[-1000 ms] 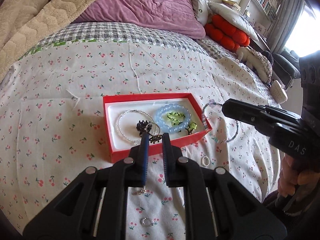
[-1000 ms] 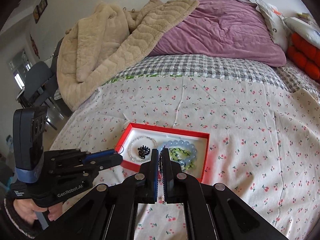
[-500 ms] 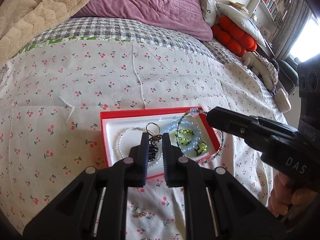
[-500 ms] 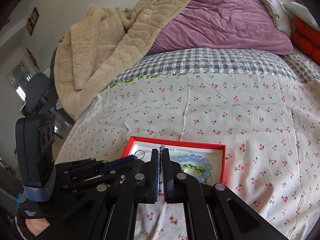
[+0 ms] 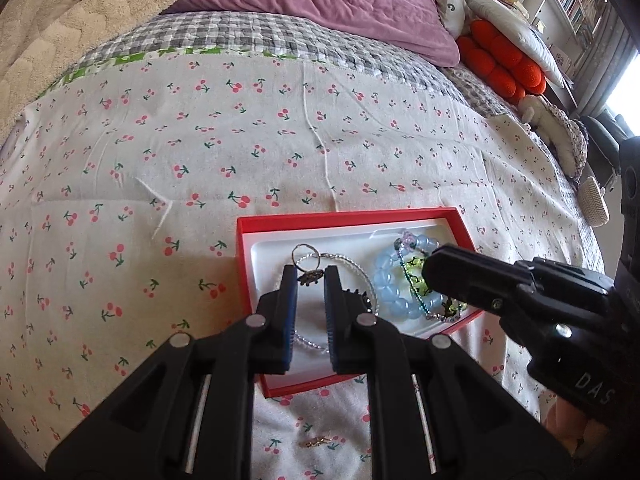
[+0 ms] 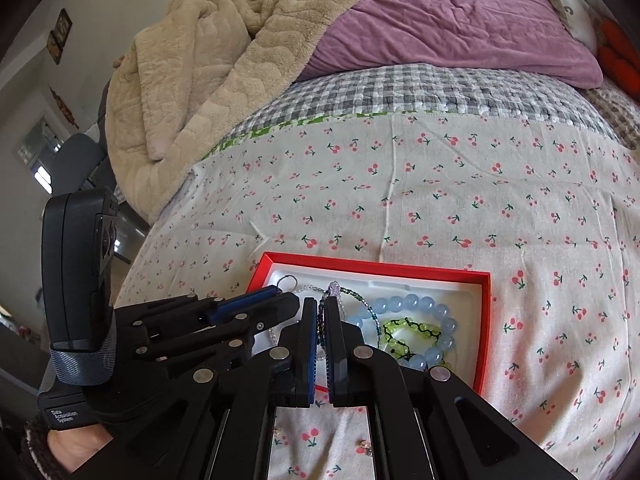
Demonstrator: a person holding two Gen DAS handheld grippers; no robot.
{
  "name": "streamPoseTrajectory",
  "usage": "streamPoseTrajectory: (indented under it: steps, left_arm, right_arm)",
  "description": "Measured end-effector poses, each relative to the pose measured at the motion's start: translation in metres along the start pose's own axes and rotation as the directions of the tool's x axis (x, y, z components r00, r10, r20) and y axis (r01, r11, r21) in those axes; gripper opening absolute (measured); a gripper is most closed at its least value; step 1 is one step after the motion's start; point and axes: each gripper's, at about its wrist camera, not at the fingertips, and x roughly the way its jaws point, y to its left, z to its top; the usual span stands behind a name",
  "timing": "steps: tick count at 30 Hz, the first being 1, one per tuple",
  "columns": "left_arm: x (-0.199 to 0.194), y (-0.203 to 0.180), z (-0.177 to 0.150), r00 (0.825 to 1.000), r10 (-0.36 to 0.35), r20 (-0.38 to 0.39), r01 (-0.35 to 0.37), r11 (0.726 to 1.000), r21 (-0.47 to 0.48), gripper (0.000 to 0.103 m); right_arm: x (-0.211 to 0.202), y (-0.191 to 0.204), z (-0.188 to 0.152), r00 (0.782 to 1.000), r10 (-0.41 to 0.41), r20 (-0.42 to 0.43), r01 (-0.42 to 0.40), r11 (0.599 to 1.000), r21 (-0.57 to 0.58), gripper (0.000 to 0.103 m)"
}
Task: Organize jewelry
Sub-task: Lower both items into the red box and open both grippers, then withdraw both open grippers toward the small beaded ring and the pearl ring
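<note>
A red box [image 5: 348, 216] [image 6: 380, 266] with a white lining lies on the cherry-print bedsheet. In it are a blue bead bracelet [image 5: 384, 284] [image 6: 416, 304], a green bead bracelet [image 5: 416, 270] [image 6: 412, 334] and a thin silver bracelet [image 5: 362, 274]. My left gripper [image 5: 310, 278] [image 6: 276, 296] hovers over the box's left half, shut on a ring with a dark charm [image 5: 306, 255] [image 6: 287, 280]. My right gripper [image 6: 320, 312] [image 5: 432, 264] is over the box's right half, shut on a thin beaded bracelet [image 6: 334, 289] [image 5: 414, 288] that hangs onto the blue beads.
A small gold piece [image 5: 316, 442] and another small piece [image 6: 365, 444] lie on the sheet in front of the box. A purple duvet [image 6: 440, 20], a beige blanket [image 6: 208, 72] and orange cushions [image 5: 504, 64] sit at the far side of the bed.
Both grippers have moved forward and down over the box. The right one has carried the thin beaded bracelet from beside the box to above its right half. Both grips are unchanged.
</note>
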Motion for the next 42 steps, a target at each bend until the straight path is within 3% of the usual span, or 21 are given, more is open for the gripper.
streamPoseTrajectory:
  steps: [9, 15, 22, 25, 28, 31, 32, 35, 42]
  left_arm:
    - [-0.009, 0.000, 0.001, 1.000, 0.001, 0.020, 0.000, 1.000, -0.007, 0.017]
    - [-0.014, -0.001, -0.001, 1.000, 0.005, 0.024, -0.005, 1.000, 0.001, 0.026]
    - [-0.022, 0.001, -0.003, 0.999, 0.011, 0.038, -0.011, 1.000, -0.008, 0.039]
    - [-0.028, 0.001, -0.005, 0.999, 0.022, 0.047, -0.021, 1.000, -0.009, 0.051]
    - [-0.035, 0.002, -0.008, 0.998, 0.026, 0.059, -0.025, 1.000, -0.014, 0.058]
    - [-0.043, 0.003, -0.012, 0.997, 0.037, 0.067, -0.036, 0.999, -0.024, 0.074]
    - [-0.046, 0.004, -0.014, 0.997, 0.042, 0.069, -0.041, 0.999, -0.024, 0.077]
    - [-0.051, 0.004, -0.021, 0.996, 0.060, 0.064, -0.059, 0.998, -0.017, 0.078]
    - [-0.062, 0.011, -0.041, 0.991, 0.125, 0.039, -0.125, 0.992, -0.020, 0.085]
  right_arm:
    - [-0.011, 0.004, 0.004, 0.999, 0.027, 0.030, -0.027, 1.000, -0.008, 0.004]
    - [0.002, -0.018, 0.000, 0.999, -0.030, -0.013, 0.030, 0.999, 0.023, 0.004]
    - [0.006, -0.039, -0.003, 0.995, -0.089, -0.034, 0.090, 0.995, 0.039, 0.004]
    - [0.003, -0.047, -0.004, 0.994, -0.099, -0.037, 0.101, 0.993, 0.057, 0.006]
    - [-0.003, -0.050, -0.004, 0.993, -0.110, -0.052, 0.113, 0.992, 0.059, 0.012]
    - [-0.016, -0.046, -0.008, 0.991, -0.129, -0.040, 0.130, 0.991, 0.027, 0.019]
    - [-0.020, -0.045, -0.009, 0.990, -0.138, -0.036, 0.139, 0.990, 0.016, 0.027]
    - [-0.035, -0.042, -0.016, 0.989, -0.147, -0.003, 0.147, 0.989, -0.014, 0.074]
    - [-0.059, -0.043, -0.033, 0.983, -0.183, 0.017, 0.184, 0.982, -0.049, 0.075]
